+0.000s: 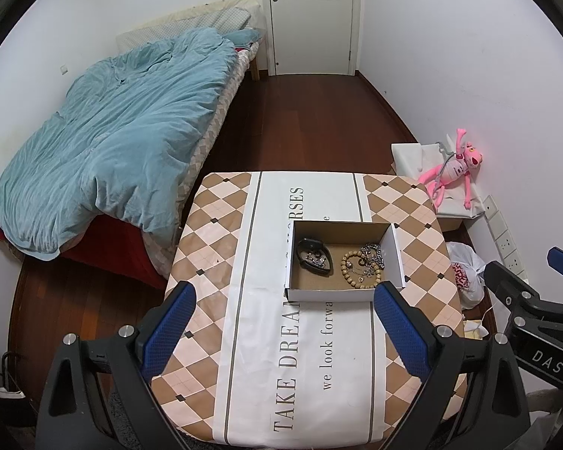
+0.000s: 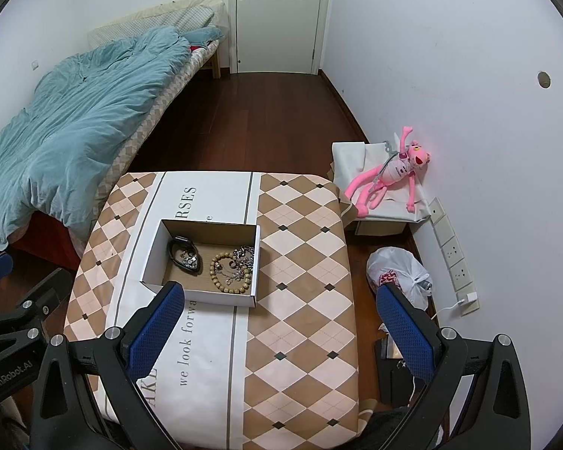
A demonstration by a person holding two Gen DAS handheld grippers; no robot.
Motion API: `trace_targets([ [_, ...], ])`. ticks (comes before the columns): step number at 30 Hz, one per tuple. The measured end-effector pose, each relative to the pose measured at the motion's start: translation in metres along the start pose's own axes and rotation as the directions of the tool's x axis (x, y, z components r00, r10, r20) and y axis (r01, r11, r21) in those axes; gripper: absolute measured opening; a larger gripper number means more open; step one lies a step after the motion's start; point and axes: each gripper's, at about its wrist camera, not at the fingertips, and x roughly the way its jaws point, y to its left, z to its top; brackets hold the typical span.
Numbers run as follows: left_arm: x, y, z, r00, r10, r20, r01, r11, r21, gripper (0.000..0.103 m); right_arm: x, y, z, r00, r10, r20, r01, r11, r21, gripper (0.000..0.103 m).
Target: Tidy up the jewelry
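White cardboard outside and brown inside, the open box (image 1: 343, 294) sits on the table (image 1: 221, 225), across the white centre stripe of the checked cloth. Inside, on the left, lies a black watch (image 1: 314, 258) with its strap curled into a loop, and a small silvery piece rests inside that loop. To the right lies a ring of tan wooden beads (image 1: 360, 267). A silver chain (image 1: 373, 253) is heaped at the beads' far right, against the box's right wall, and fine silvery bits lie across the bead ring. Watch and beads lie near each other, with a strip of bare box floor between them.

The left gripper (image 1: 285, 322) hovers over the near part of the table, its blue-padded fingers spread wide and holding nothing. Its right fingertip appears just in front of the box's near right corner; whether it touches cannot be told. The right gripper (image 2: 281, 322) is likewise spread and empty. In its own view its left fingertip overlaps the box's near left edge, and its right finger hangs past the table's right edge, over the floor.

The table is bare all around the box, with broad open cloth on the near side and to the right. Left of the table, the bed (image 1: 105, 138) with its teal quilt stands close to the table's left edge. To the right, a white plastic bag (image 2: 401, 273) sits on the floor, and a pink plush (image 2: 390, 172) lies on a low white box by the wall.
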Motion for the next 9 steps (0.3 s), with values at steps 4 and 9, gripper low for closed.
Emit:
trace_targets([
  [4,0.0,-0.0004,0.0006,1.0,-0.011,0.002,0.011,1.0,-0.001,0.097,0.0003,-0.0005,-0.0006,1.0,-0.003,0.0,0.003,1.0,0.0,0.103],
  [9,-0.0001,-0.0007,0.0017,1.0,-0.009,0.013,0.009,1.0,-0.009,0.097,0.001,-0.0005,-0.0029,1.0,-0.003,-0.002,0.003,1.0,0.003,0.103],
])
